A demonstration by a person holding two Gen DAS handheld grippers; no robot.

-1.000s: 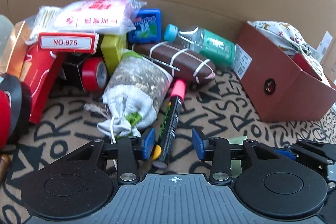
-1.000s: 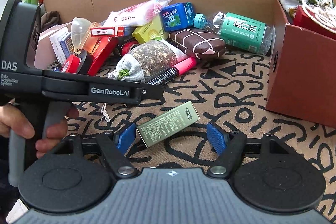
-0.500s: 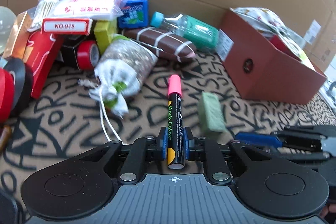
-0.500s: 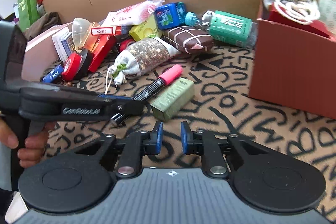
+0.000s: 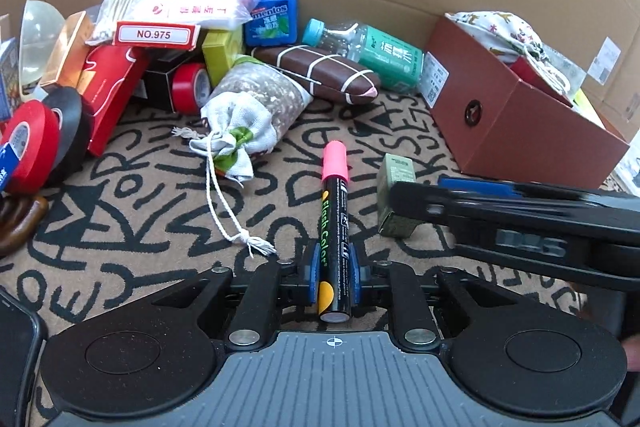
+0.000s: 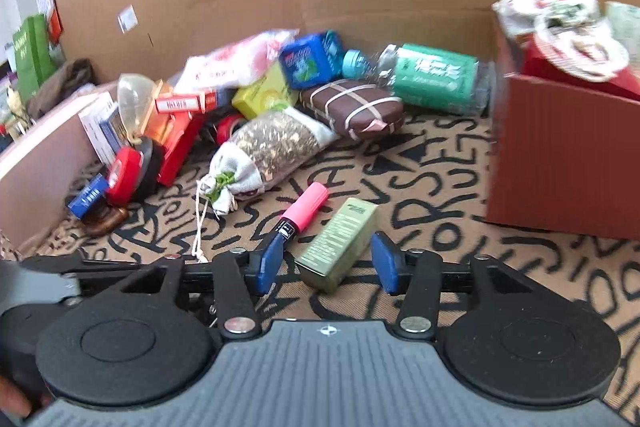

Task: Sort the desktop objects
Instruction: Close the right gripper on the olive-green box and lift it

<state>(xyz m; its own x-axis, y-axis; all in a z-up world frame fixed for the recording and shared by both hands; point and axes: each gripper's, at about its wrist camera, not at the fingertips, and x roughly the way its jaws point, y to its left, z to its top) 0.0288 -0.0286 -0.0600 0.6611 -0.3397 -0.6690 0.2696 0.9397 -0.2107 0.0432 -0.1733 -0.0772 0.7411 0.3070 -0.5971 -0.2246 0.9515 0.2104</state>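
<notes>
Left claw (image 5: 335,277): pinching the marker (image 5: 334,223) near its butt end, pads pressed on both sides of the black barrel; pink cap pointing to 12 o'clock.
Right claw (image 6: 326,263): opening, pads clear of the olive-green carton (image 6: 340,245) that lies between them on the patterned mat (image 6: 500,267); nothing gripped.
Marker position: centre of the mat, just left of the carton; whether lifted or resting cannot be told.
Carton position: flat on the mat, long axis running toward 1 o'clock in the right wrist view, at about 2 o'clock from the marker in the left wrist view.
Likely destination: brown box (image 5: 520,131) at 2 o'clock, already holding a printed cloth pouch (image 5: 500,31); judged, not certain.
Unsorted pile: drawstring sachet (image 5: 248,111), soda bottle (image 5: 372,51), mint tin (image 5: 274,21) and tape rolls (image 5: 36,143), from 9 to 12 o'clock.
Step in hand, judged: securing one item per claw before carrying.
Doing it well: square the right claw to the carton's long sides, centre it, then close on the narrow width; lift the marker level, since a grip so far back invites drooping.
Risk: the two devices sit close together; stagger the lifts to avoid a knock.
</notes>
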